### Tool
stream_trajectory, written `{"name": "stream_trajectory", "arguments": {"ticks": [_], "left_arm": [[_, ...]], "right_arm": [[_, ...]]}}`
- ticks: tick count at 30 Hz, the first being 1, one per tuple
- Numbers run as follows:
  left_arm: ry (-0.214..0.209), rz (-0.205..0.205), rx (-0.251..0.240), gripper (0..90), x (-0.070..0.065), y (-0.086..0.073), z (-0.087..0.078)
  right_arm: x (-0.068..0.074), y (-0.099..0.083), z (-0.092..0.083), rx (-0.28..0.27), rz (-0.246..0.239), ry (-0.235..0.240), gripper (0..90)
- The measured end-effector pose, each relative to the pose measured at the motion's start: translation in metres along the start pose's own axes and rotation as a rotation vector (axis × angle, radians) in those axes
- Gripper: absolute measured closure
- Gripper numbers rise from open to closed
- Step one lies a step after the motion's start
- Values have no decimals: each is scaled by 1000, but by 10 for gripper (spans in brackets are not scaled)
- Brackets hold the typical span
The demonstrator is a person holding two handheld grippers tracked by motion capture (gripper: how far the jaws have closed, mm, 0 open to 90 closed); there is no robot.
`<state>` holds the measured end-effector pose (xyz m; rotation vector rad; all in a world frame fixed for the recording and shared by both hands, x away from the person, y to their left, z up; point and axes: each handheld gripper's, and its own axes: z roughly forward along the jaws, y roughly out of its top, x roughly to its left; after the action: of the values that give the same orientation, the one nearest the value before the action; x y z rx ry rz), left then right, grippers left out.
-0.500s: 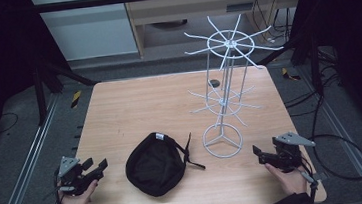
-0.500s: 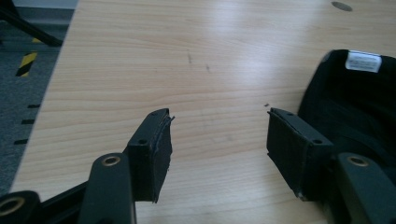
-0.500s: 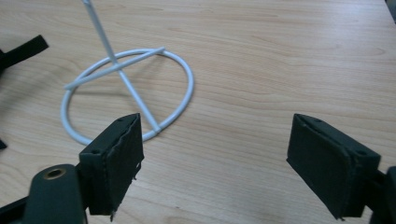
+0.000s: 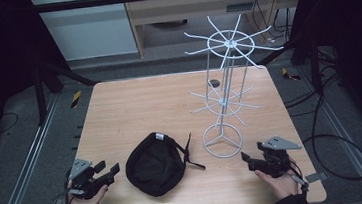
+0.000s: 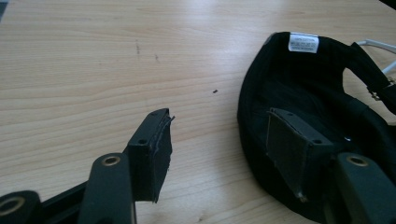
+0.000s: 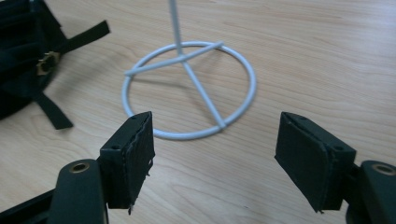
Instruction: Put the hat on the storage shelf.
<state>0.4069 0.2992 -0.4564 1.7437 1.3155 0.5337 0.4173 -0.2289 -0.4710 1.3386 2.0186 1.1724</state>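
A black cap lies upside down on the wooden table, its white label and strap showing. To its right stands a white wire display rack on a ring base. My left gripper rests at the table's near left corner, open, jaws pointing at the cap; nothing lies between them. At the near right my right gripper is open, aimed at the ring base, holding nothing.
A small dark disc lies on the table behind the rack. Metal rails run along both sides of the table, and cables trail on the floor at the right. Bare wood spreads across the table's middle and left.
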Motion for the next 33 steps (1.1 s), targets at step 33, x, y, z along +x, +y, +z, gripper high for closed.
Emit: {"name": "stream_trajectory", "arguments": {"ticks": [33], "left_arm": [[-42, 29, 76, 400, -31, -4, 10]], "right_arm": [[100, 39, 34, -56, -163, 244, 399]]}}
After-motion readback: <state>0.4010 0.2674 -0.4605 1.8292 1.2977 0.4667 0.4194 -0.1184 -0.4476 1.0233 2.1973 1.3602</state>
